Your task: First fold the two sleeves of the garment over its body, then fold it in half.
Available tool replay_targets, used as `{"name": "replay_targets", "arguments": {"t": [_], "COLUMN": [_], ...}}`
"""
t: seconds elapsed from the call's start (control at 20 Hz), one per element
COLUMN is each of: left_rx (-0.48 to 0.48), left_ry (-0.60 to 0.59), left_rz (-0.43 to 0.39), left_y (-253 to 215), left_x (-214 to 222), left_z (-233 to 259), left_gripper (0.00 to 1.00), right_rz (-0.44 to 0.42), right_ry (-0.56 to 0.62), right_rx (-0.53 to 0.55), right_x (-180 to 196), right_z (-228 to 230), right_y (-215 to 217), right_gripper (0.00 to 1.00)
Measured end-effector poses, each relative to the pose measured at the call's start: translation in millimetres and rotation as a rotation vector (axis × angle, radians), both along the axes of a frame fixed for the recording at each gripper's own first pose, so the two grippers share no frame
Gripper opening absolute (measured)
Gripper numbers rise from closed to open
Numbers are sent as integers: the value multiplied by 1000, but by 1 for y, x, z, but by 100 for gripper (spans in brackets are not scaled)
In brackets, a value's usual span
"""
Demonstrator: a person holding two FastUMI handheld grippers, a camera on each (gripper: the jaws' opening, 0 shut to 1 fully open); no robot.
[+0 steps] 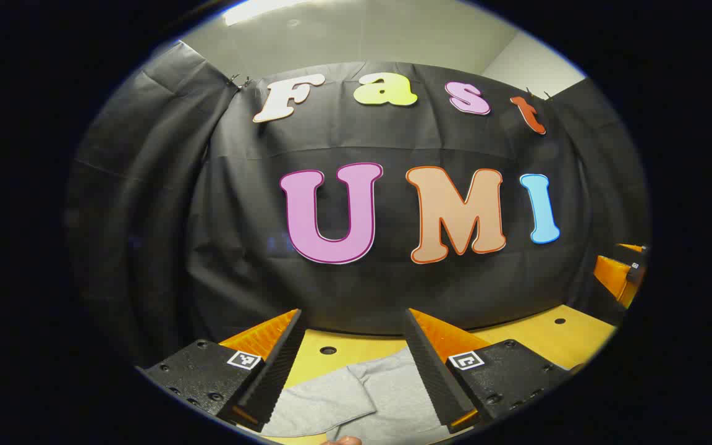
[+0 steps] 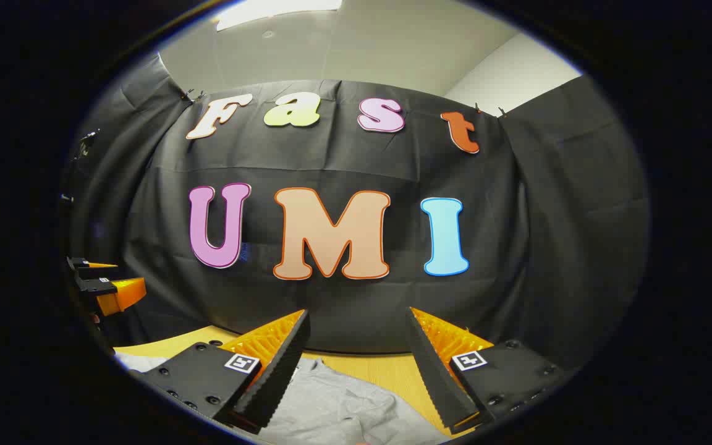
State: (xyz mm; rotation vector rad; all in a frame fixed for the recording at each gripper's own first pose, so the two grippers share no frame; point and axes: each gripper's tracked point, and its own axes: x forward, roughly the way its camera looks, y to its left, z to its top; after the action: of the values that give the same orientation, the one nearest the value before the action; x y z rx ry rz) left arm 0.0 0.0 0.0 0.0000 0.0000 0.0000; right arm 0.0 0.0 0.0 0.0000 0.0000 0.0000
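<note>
A light grey garment (image 1: 362, 398) lies on the yellow table (image 1: 535, 337), low in the left gripper view, with a fold edge showing between the fingers. My left gripper (image 1: 354, 318) hangs above it, open, nothing between its fingers. In the right gripper view the same grey garment (image 2: 343, 408) lies rumpled on the table (image 2: 387, 371) below my right gripper (image 2: 357, 318), which is open too and holds nothing. The right gripper (image 1: 625, 272) appears at the far right of the left gripper view. The left gripper (image 2: 105, 284) shows at the far left of the right gripper view.
The black cloth wall (image 1: 362, 290) stands close behind the table's far edge. Small round holes (image 1: 328, 350) dot the tabletop. A fingertip of a hand (image 1: 343, 440) peeks in at the bottom of the left gripper view.
</note>
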Motion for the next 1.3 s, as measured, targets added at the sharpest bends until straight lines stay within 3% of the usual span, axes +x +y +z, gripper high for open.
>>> {"name": "replay_targets", "arguments": {"t": [1.3], "left_rx": [18], "left_ry": [-8], "left_rz": [12], "left_y": [4], "left_x": [16], "left_z": [-6], "left_gripper": [93], "right_rz": [-11], "right_ry": [64], "right_rx": [-19], "right_x": [10], "right_z": [-13], "right_y": [-10], "right_gripper": [96]}}
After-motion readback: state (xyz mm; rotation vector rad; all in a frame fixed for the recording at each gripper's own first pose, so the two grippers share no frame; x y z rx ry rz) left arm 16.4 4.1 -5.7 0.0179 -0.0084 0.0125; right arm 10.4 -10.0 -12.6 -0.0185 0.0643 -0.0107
